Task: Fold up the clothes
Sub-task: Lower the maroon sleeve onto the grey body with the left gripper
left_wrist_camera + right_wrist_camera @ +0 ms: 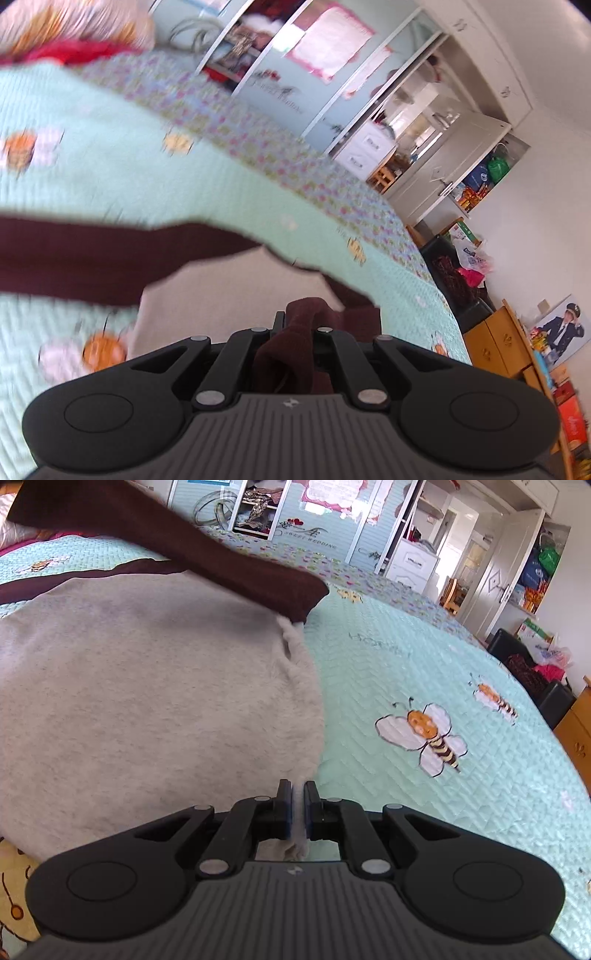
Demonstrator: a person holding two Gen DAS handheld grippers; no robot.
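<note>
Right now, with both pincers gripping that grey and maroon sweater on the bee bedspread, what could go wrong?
1. The right gripper pinches only the thin grey hem edge of the sweater; a tug might pull it free.
2. The left gripper holds a bunched maroon cuff, so the fold may come out crooked.
3. The maroon sleeve lies across the grey body and could crease inside.
</note>
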